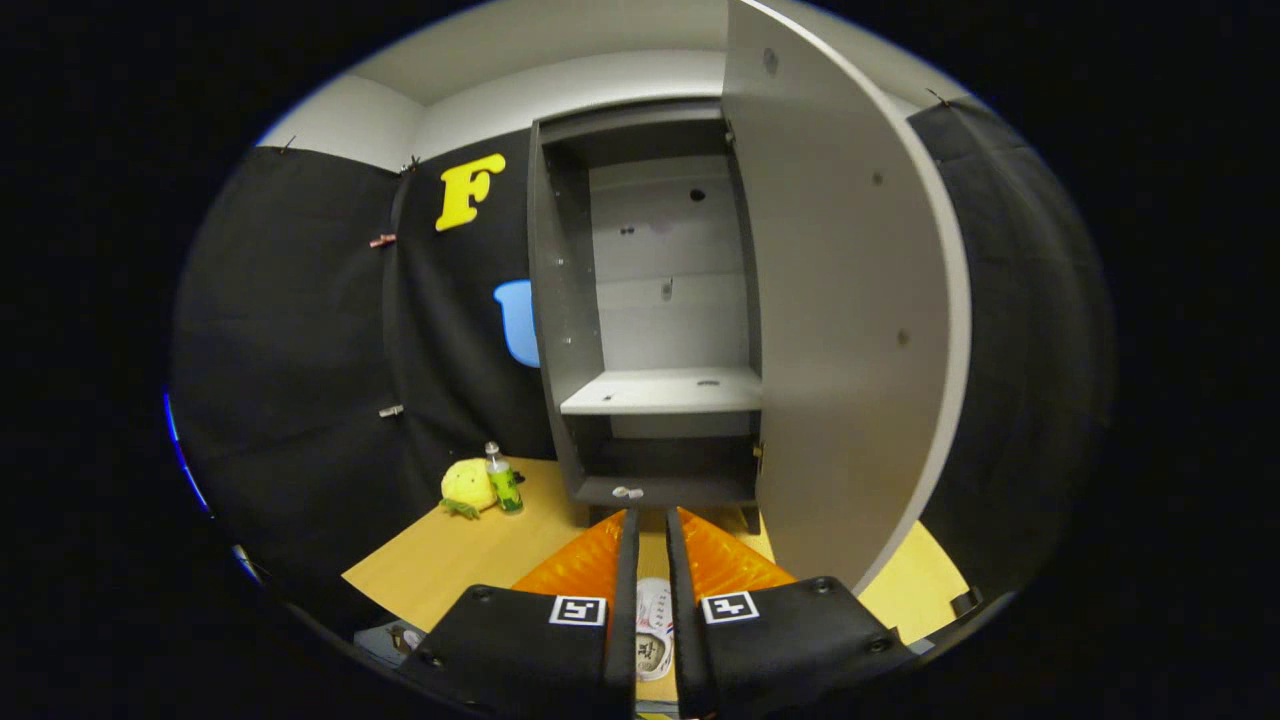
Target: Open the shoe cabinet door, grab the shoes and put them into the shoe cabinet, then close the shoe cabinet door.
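The gripper [651,560] fingers are clamping a shoe [654,625], facing the cabinet [565,300] at 12 o'clock; its door [850,320] is standing open for loading.

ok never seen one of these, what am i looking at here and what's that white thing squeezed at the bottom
This is a hand-held two-finger gripper that a person carries; the camera rides on it and looks forward along its two fingers, so they show at the bottom. The fingers look nearly shut on a white shoe between them. Ahead stands a tall grey shoe cabinet on a light wooden floor, its pale door swung open and its white shelf bare. Beside the cabinet sit a yellow plush toy and a small green bottle. The shoe has not yet gone in.
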Action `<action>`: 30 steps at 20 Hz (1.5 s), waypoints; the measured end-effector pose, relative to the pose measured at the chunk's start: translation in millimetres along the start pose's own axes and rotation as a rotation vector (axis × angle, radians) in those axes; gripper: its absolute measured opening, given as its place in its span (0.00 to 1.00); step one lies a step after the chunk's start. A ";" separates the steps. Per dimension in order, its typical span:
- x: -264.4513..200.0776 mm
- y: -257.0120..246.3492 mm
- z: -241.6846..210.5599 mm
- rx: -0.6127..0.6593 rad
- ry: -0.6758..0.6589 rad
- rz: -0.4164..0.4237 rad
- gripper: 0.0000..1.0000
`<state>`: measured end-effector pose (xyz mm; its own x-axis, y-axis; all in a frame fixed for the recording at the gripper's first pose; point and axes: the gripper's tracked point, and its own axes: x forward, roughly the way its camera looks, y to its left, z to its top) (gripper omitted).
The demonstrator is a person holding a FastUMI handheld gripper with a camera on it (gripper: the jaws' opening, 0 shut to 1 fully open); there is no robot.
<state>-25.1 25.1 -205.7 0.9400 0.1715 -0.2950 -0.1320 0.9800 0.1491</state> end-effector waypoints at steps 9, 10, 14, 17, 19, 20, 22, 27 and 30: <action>64.2 17.1 -183.5 0.064 0.346 -0.042 0.21; 69.4 14.6 -197.8 0.058 0.367 -0.053 0.21; 84.6 9.3 -253.7 0.080 0.460 -0.081 0.21; 94.0 6.6 -281.7 0.104 0.505 -0.095 0.21; 99.1 3.1 -291.0 0.094 0.516 -0.105 0.20; 101.5 1.5 -293.5 0.091 0.518 -0.109 0.20; 109.4 -1.0 -298.2 0.095 0.521 -0.114 0.20; 133.8 -1.1 -307.5 0.074 0.522 -0.121 0.20; 142.4 -1.9 -306.3 0.072 0.508 -0.135 0.21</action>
<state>12.6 78.6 -537.0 0.6736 0.0894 -0.7336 0.0180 0.9904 0.1372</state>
